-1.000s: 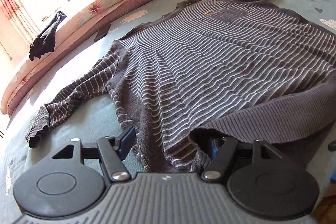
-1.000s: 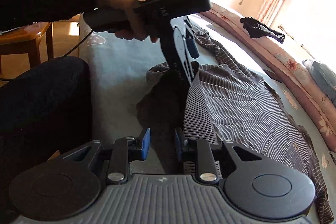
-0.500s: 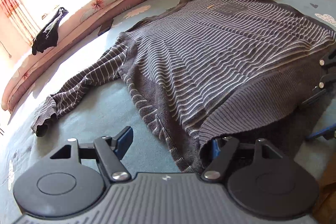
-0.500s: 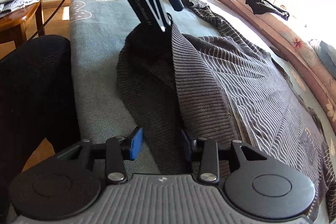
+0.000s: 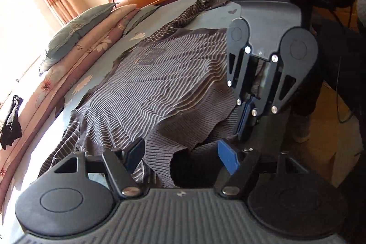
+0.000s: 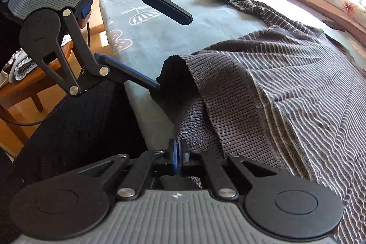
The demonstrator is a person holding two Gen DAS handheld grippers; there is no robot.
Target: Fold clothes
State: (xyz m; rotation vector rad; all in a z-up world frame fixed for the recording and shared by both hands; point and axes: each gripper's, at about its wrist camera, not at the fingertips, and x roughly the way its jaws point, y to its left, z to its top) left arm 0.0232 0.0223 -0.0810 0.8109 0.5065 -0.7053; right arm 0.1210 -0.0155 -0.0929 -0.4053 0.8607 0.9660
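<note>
Striped sweater [image 6: 286,88] lies spread face-up on the bed [image 6: 205,22], hem toward the near edge, one sleeve [image 6: 251,4] trailing out toward the far side. Right gripper [image 6: 176,158]: jaws together, and the ribbed hem [image 6: 205,120] runs down to them; whether any cloth is pinched between the pads cannot be told from either view. Left gripper [image 6: 173,49]: jaws apart, lower finger tip touching a raised bulge of the hem, nothing clamped. Judgement: step in hand is securing both hem corners before the first fold. To do it well, the left gripper should slide its lower finger fully under the rib band and take both layers, not just the top one, then close. Both hands should then lift evenly, keeping the hem taut and level so the body does not bunch. Risk: the knit stretches, and an uneven pull would skew the fold line.
</note>
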